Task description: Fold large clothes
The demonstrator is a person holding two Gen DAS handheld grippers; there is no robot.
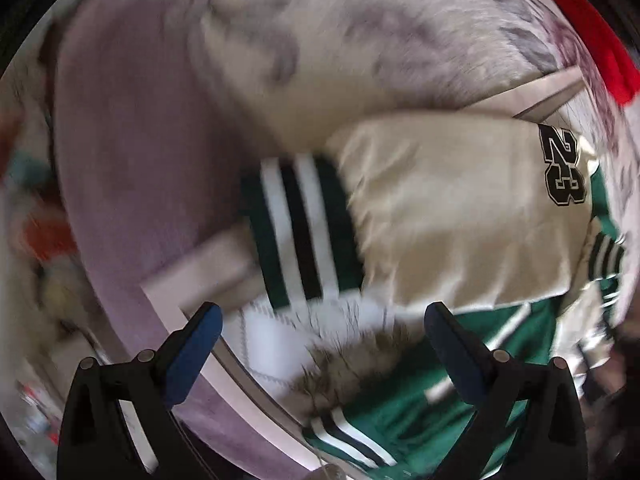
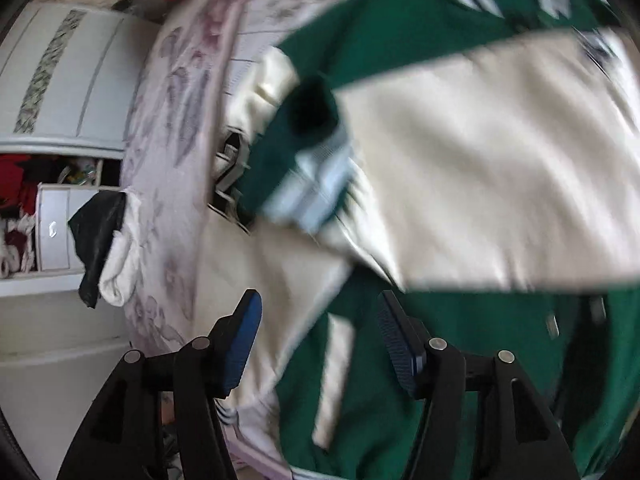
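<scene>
Landmark: green-and-cream satin varsity jacket (image 1: 460, 208), spread on bed with pale floral-print bedcover (image 1: 360, 40).

Left wrist view:
- Left gripper (image 1: 324, 340) with jaws spread wide, blue-padded fingers (image 1: 196, 356) holding nothing, hovering just above jacket's lower edge.
- Cream sleeve laid across jacket body, ending in ribbed cuff with green, white and black stripes (image 1: 304, 228) at sleeve's left end.
- Black "23" patch (image 1: 562, 166) on sleeve's upper right.
- Green body panel below sleeve, striped hem at bottom.
- Brownish fur trim (image 1: 352, 364) over white quilted fabric (image 1: 272, 336), just left of green panel, between the fingers. Cannot tell which garment it belongs to.
- Plain lilac sheet edge (image 1: 132, 152) left of cuff.
- Red fabric (image 1: 592, 28) well above and right of jacket, at bed edge.
- Heavy motion blur throughout.

Right wrist view:
- Right gripper (image 2: 320, 336) also parted, nothing between pads, over jacket (image 2: 460, 340) at seam between cream and green.
- Cream sleeve (image 2: 480, 160) folded over green body, striped cuff (image 2: 316, 184) blurred.
- Bedcover (image 2: 176, 128) left of jacket.
- Black and white cloth (image 2: 108, 240) hanging off bed edge, well left of jacket.
- White cabinet (image 2: 64, 80) beyond it, shelf clutter too blurred to identify.
</scene>
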